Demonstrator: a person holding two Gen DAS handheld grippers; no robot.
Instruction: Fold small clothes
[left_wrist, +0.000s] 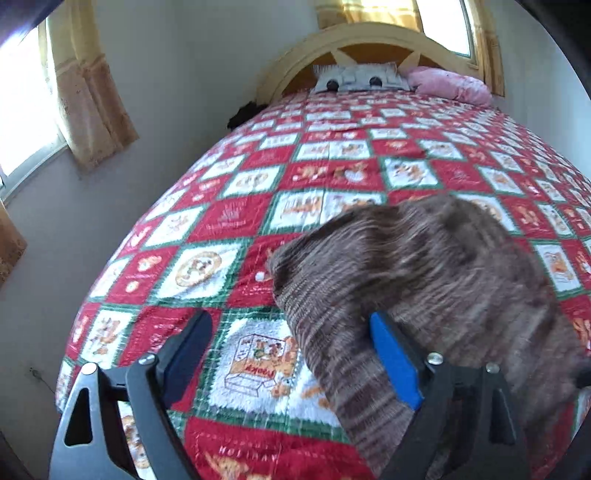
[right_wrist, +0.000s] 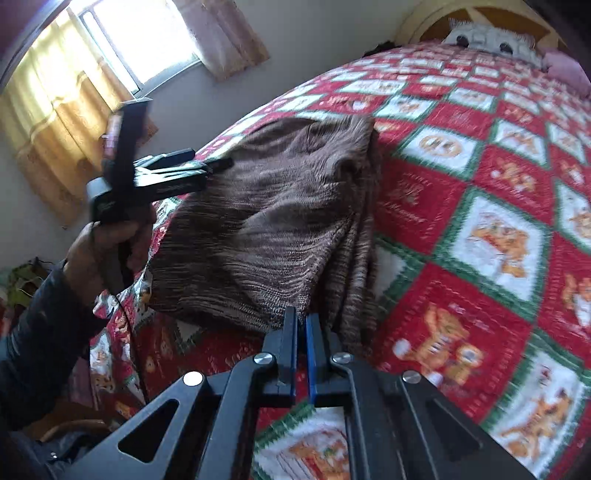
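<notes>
While the brown knit garment (right_wrist: 266, 221) lies bunched on the red, white and green patchwork bedspread (right_wrist: 480, 206), it sits near the foot end of the bed, well apart from the arched wooden headboard (left_wrist: 369, 40); its folds rise in a soft heap, and one edge hangs down toward the right gripper (right_wrist: 302, 325); that gripper's 2 jaws stand pressed almost together, blue pads facing, with the hem of the garment at their tips; whether cloth is actually pinched between them cannot be told, as the tips overlap the fabric only at its dark lower edge. In the left wrist view the left gripper (left_wrist: 291, 332) has its jaws spread wide; the blue-padded finger (left_wrist: 395, 362) lies against the garment's near side and the other finger stands over bare bedspread, so nothing is clamped. From the right wrist view that same gripper appears at the garment's far-left edge, carried by a hand (right_wrist: 107, 247) in a dark sleeve (right_wrist: 37, 332). Against the headboard rest a grey pillow (left_wrist: 356, 77) with 2 dark round marks and, just beside it, a pink pillow (left_wrist: 450, 85); yellow curtains (left_wrist: 85, 85) hang at the window (left_wrist: 22, 110) on the wall beside the bed.
</notes>
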